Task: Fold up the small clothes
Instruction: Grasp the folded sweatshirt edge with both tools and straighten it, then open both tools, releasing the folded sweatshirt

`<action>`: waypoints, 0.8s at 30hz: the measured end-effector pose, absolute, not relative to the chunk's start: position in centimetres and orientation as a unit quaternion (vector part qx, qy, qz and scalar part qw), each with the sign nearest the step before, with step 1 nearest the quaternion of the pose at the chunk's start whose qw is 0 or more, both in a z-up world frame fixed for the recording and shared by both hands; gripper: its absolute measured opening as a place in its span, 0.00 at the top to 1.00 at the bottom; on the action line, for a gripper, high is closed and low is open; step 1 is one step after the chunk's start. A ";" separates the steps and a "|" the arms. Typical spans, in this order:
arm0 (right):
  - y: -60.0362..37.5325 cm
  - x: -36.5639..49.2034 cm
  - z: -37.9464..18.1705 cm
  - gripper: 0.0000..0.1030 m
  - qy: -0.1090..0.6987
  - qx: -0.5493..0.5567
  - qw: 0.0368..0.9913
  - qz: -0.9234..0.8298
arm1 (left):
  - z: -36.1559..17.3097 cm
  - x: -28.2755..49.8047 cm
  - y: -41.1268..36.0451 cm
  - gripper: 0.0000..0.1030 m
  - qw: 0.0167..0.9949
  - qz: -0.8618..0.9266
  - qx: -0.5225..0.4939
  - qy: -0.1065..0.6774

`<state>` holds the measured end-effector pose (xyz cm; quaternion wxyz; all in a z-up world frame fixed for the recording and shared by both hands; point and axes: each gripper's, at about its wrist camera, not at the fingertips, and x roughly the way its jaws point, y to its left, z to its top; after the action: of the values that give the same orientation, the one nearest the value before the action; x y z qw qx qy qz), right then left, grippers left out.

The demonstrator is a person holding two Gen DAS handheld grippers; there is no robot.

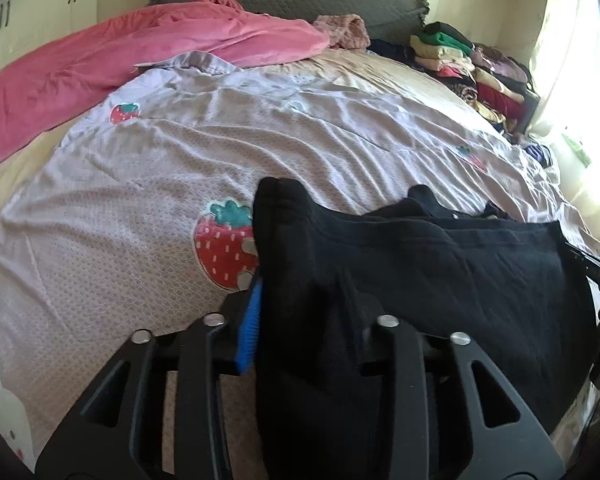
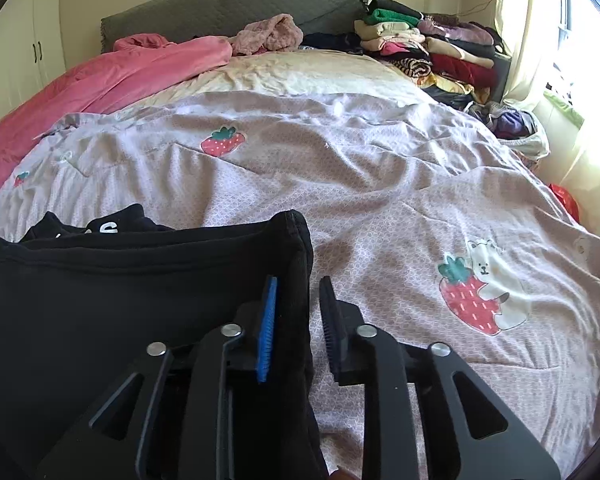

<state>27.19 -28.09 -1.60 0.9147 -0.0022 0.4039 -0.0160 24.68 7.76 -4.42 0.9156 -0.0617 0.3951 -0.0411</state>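
1. a black garment lies stretched across the near edge of a bed, over a pale lilac quilt printed with strawberries.
2. the left gripper is clamped on the garment's left corner: cloth bunches up between the blue pad and the opposite finger, which the fabric mostly hides.
3. in the right wrist view, the right gripper sits at the garment's right edge. its blue pad lies against the black cloth, while the black-ribbed finger stands apart over bare quilt, with a gap showing between cloth and finger; the jaws are parted and not pinching.
4. white lettering shows on a fold of the garment farther back.
5. a pink blanket is heaped along the far left of the bed, before a grey headboard.
6. stacks of folded clothes in many colours crowd the far right corner near a sunlit curtain.
7. white cupboard doors stand at the left wall.
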 end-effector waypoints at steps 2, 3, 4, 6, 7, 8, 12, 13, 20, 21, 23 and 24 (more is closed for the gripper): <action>-27.9 27.0 -1.5 0.68 0.405 -0.004 0.914 -0.016 | -4.4 24.5 7.5 0.65 0.915 -0.042 -0.055 0.398; -27.9 26.9 -1.4 0.61 0.404 -0.002 0.915 -0.015 | -4.3 24.4 7.3 0.62 0.915 -0.044 -0.053 0.398; -27.9 26.8 -1.3 0.51 0.403 0.000 0.915 -0.014 | -4.2 24.3 7.2 0.61 0.914 -0.047 -0.053 0.399; -27.8 26.5 -0.7 0.48 0.396 0.005 0.918 -0.011 | -4.0 24.2 7.2 0.57 0.914 -0.050 -0.052 0.400; -27.8 26.4 -0.4 0.46 0.394 0.004 0.919 -0.011 | -3.9 24.2 7.1 0.56 0.914 -0.051 -0.051 0.400; -27.7 26.3 -0.1 0.42 0.390 0.004 0.921 -0.010 | -3.9 24.1 7.1 0.55 0.913 -0.052 -0.051 0.401; -27.3 25.8 0.8 0.25 0.378 0.008 0.926 -0.008 | -3.5 23.6 6.8 0.47 0.913 -0.060 -0.051 0.400; -27.0 25.6 1.0 0.23 0.375 0.010 0.927 -0.004 | -3.3 23.5 6.7 0.46 0.914 -0.062 -0.050 0.398; -25.8 24.7 2.3 0.12 0.361 0.005 0.932 0.009 | -2.0 22.3 6.0 0.37 0.917 -0.075 -0.047 0.388; -25.6 24.5 2.6 0.11 0.355 0.006 0.935 0.012 | -1.8 22.1 6.0 0.36 0.918 -0.076 -0.047 0.387; -25.2 24.0 3.3 0.07 0.344 0.007 0.939 0.019 | -1.4 21.8 5.9 0.34 0.920 -0.076 -0.044 0.383; -25.0 23.8 3.6 0.07 0.341 0.006 0.940 0.022 | -1.2 21.6 5.9 0.32 0.920 -0.076 -0.044 0.382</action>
<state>23.80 -25.04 3.57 0.9399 0.0063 0.3407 0.0224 21.61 5.87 -1.22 0.9201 -0.0437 0.3817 -0.0762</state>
